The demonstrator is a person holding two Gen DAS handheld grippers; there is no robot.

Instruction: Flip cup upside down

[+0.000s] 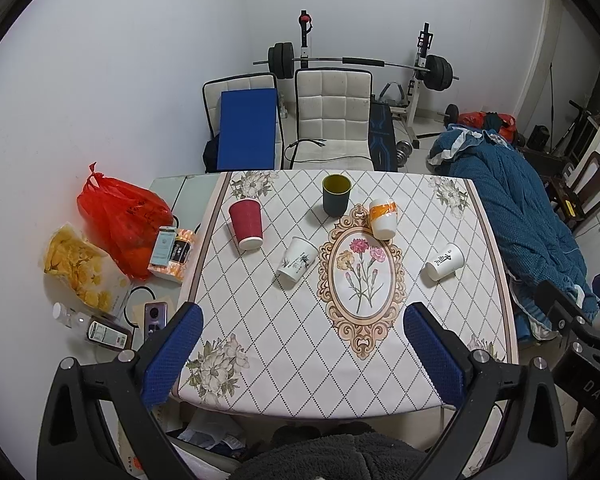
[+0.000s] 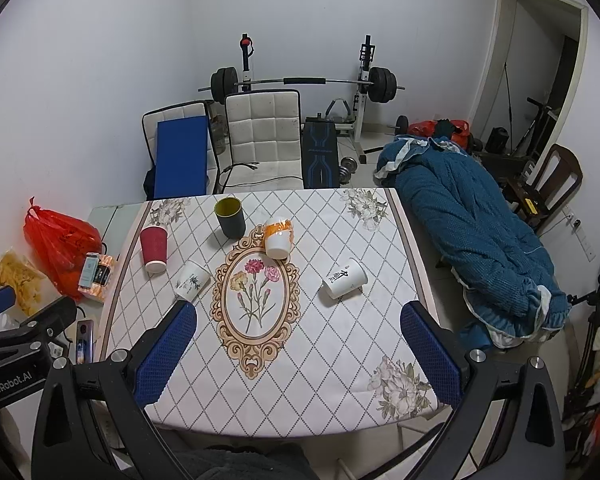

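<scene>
Five cups stand on the patterned tablecloth (image 1: 300, 360). A dark cup with a yellow inside (image 1: 335, 195) (image 2: 230, 217) stands upright, mouth up, at the back. A red ribbed cup (image 1: 246, 218) (image 2: 154, 249), a white cup with a plant print (image 1: 297, 259) (image 2: 191, 280), an orange-and-white cup (image 1: 383, 218) (image 2: 278, 237) and a white cup with black characters (image 1: 445, 262) (image 2: 344, 278) rest mouth down. My left gripper (image 1: 302, 356) and right gripper (image 2: 298, 354) are open and empty, above the table's near edge, well short of all cups.
Left of the cloth lie a red plastic bag (image 1: 120, 216), a bag of chips (image 1: 80, 268), small boxes (image 1: 170, 250) and a phone (image 1: 155, 319). Two white chairs (image 1: 332, 116) stand behind the table. A blue quilt (image 2: 472, 240) lies to the right. A barbell rack (image 2: 300, 84) stands at the wall.
</scene>
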